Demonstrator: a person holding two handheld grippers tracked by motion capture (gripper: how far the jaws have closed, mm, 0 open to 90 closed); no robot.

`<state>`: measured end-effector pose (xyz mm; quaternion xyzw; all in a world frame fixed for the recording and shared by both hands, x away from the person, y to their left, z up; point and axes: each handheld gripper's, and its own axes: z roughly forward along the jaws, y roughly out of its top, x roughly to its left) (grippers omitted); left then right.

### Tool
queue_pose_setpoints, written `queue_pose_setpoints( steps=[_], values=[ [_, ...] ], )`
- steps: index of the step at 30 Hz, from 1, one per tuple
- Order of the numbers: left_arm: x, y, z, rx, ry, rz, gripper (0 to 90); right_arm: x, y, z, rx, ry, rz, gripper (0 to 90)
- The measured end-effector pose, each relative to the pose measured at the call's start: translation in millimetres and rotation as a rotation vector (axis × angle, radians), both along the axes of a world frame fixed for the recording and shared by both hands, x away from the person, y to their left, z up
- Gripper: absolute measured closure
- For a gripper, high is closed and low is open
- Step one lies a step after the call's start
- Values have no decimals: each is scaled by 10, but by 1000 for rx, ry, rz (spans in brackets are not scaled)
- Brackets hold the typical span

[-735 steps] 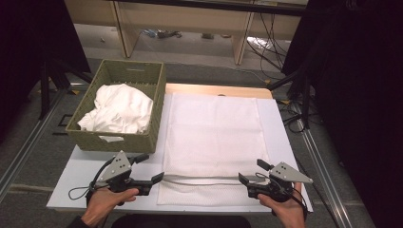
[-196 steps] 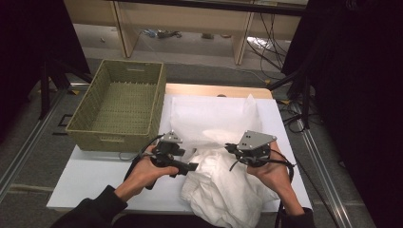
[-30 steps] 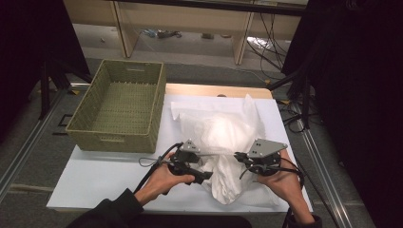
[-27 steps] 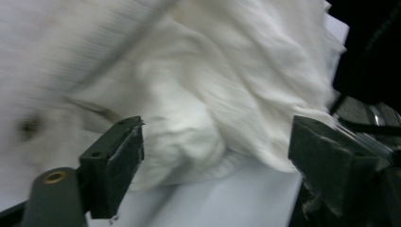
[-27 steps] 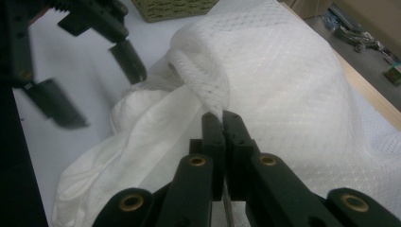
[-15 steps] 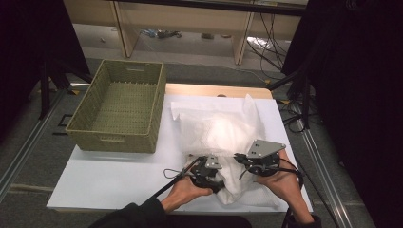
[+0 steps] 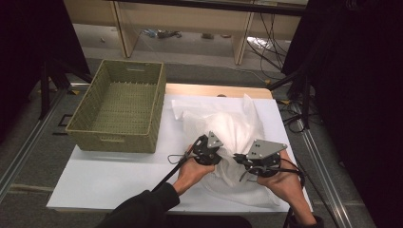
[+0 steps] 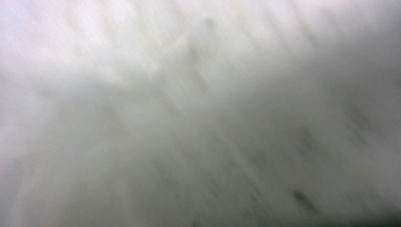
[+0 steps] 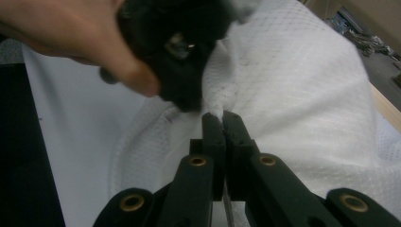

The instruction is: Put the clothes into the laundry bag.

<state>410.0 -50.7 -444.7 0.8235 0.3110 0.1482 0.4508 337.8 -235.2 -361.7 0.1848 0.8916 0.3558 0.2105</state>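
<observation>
Both hand-held grippers meet at the near edge of a bunched white cloth (image 7: 228, 137): the right gripper (image 9: 221, 124) has its two black jaws pressed together on a twisted fold of the fabric, pinching it, and the left gripper (image 7: 209, 151) sits just beside it, its jaws having just been closing with the cloth at them (the left gripper view is a grey-white blur of fabric, so whether its pads actually press on the weave I cannot tell). From largest to smallest, the white table (image 7: 114, 175) carries everything; on its left part stands an olive woven basket (image 7: 105, 137), well apart from the grippers. Right of the basket, the cloth lies heaped on the table's middle and right, puffed up in a mound with a peak standing at its far side and its lower folds spilling toward the person. In the right gripper view the mesh weave of the cloth (image 9: 307, 94) shows plainly, and the person's left hand (image 9: 80, 38) wraps the other gripper's black body close above the pinched fold.
</observation>
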Motion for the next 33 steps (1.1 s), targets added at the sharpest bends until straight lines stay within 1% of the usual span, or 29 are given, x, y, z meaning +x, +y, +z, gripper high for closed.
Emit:
queue_pose_setpoints(
  steps=[1, 2, 3, 4, 5, 6, 7, 9, 10, 11, 12, 13, 15, 16, 17, 18, 19, 20, 22, 23, 24, 25, 26, 27, 28, 30, 31, 32, 33],
  values=[
    [58, -14, 27, -19, 2, 29, 828, 0, 5, 6, 5, 5, 0, 900],
    [101, -17, 43, -28, -11, 54, 828, 14, 0, 3, 8, 4, 5, 900],
    [175, -16, 52, -31, -29, 85, 827, 17, -7, -1, 12, 9, -3, 900],
    [234, -16, 39, -40, -21, 94, 825, 19, -18, -11, 21, 17, -10, 900],
    [269, -12, 20, -49, -5, 103, 821, 29, -28, -21, 16, 14, -4, 900],
    [302, -8, -21, -58, 25, 103, 814, 30, -28, -33, 17, 21, -15, 900],
    [297, -16, -50, -55, 36, 100, 801, 43, -35, -56, 9, 25, -21, 900],
    [262, -2, -69, -30, 57, 64, 746, 71, -38, -108, 6, 33, -13, 900],
    [208, 31, -63, -28, 71, 53, 708, 70, -37, -123, 4, 48, -14, 900],
    [182, 60, -52, -20, 84, 44, 626, 86, -40, -148, -4, 46, -10, 900],
    [158, 89, -44, -14, 102, 30, 572, 89, -39, -155, -2, 49, -11, 900],
    [109, 143, -25, 4, 130, 16, 505, 92, -39, -159, -4, 48, -13, 900],
    [20, 208, 1, 21, 141, 1, 384, 92, -39, -155, -5, 47, -13, 900],
    [-47, 242, 20, 40, 158, -14, 332, 91, -38, -152, -5, 47, -15, 900],
    [-99, 273, 33, 46, 175, -42, 279, 90, -38, -148, -7, 45, -17, 900],
    [-157, 311, 48, 48, 194, -63, 257, 88, -39, -145, -5, 46, -18, 900],
    [-213, 349, 60, 38, 205, -70, 236, 87, -41, -141, -5, 47, -15, 900],
    [-260, 372, 66, 33, 208, -74, 217, 81, -44, -139, -1, 51, -27, 900],
    [-346, 418, 52, 63, 219, -111, 190, 75, -43, -140, 4, 60, -37, 900],
    [-380, 414, 23, 61, 253, -112, 168, 73, -42, -142, 5, 64, -42, 900],
    [-394, 416, -12, 100, 271, -147, 157, 85, -43, -143, 3, 57, -28, 900],
    [-396, 401, -52, 146, 263, -169, 161, 83, -40, -144, 5, 60, -34, 900],
    [-385, 369, -94, 179, 257, -175, 160, 84, -36, -147, 0, 56, -33, 900],
    [-351, 320, -142, 185, 252, -186, 170, 89, -31, -152, -4, 50, -18, 900],
    [-311, 290, -157, 174, 241, -192, 244, 85, -27, -158, -10, 57, -17, 900],
    [-235, 220, -165, 134, 218, -185, 449, 91, -15, -175, -15, 56, -10, 900],
    [-212, 195, -159, 130, 202, -190, 566, 89, -12, -184, -22, 60, -13, 900],
    [-184, 104, -174, 82, 167, -167, 652, 92, -9, -196, -27, 65, -11, 900],
    [-151, 73, -161, 77, 129, -149, 774, 94, -3, -225, -25, 69, -18, 900]
  ],
)
